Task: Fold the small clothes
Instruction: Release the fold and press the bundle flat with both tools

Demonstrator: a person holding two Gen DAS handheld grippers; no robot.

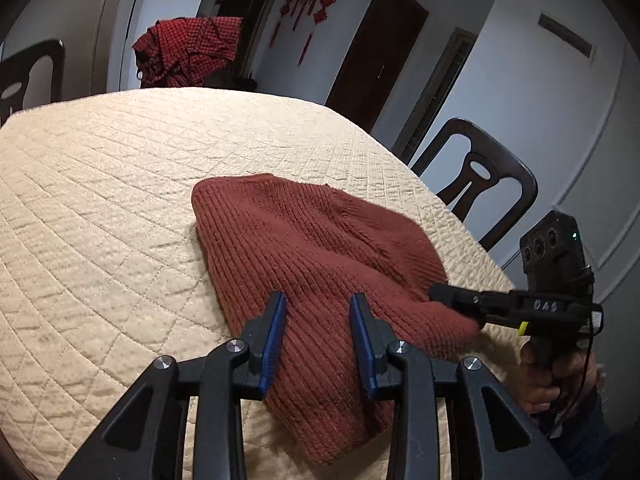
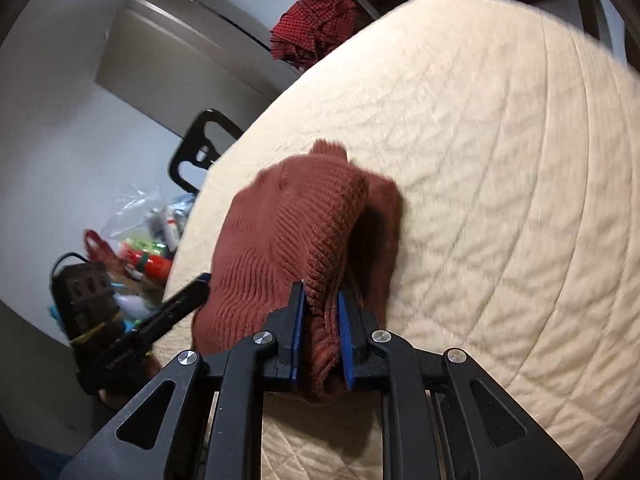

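A rust-red ribbed knit hat [image 1: 320, 264] lies on the cream quilted table cover [image 1: 120, 184]. My left gripper [image 1: 318, 300] is open just above the hat's near part, with nothing between its blue pads. My right gripper [image 2: 322, 294] is shut on the hat's rim [image 2: 324, 276] and lifts that edge, so the hat [image 2: 276, 232] bulges up and the cloth shows an opening beside it. The right gripper also shows in the left wrist view [image 1: 460, 300] at the hat's right edge. The left gripper shows at the left of the right wrist view [image 2: 192, 288].
A red checked garment [image 1: 188, 48] hangs over a chair beyond the table's far edge. A dark wooden chair [image 1: 476, 184] stands at the table's right side. Bags and clutter [image 2: 140, 248] lie on the floor past the table edge.
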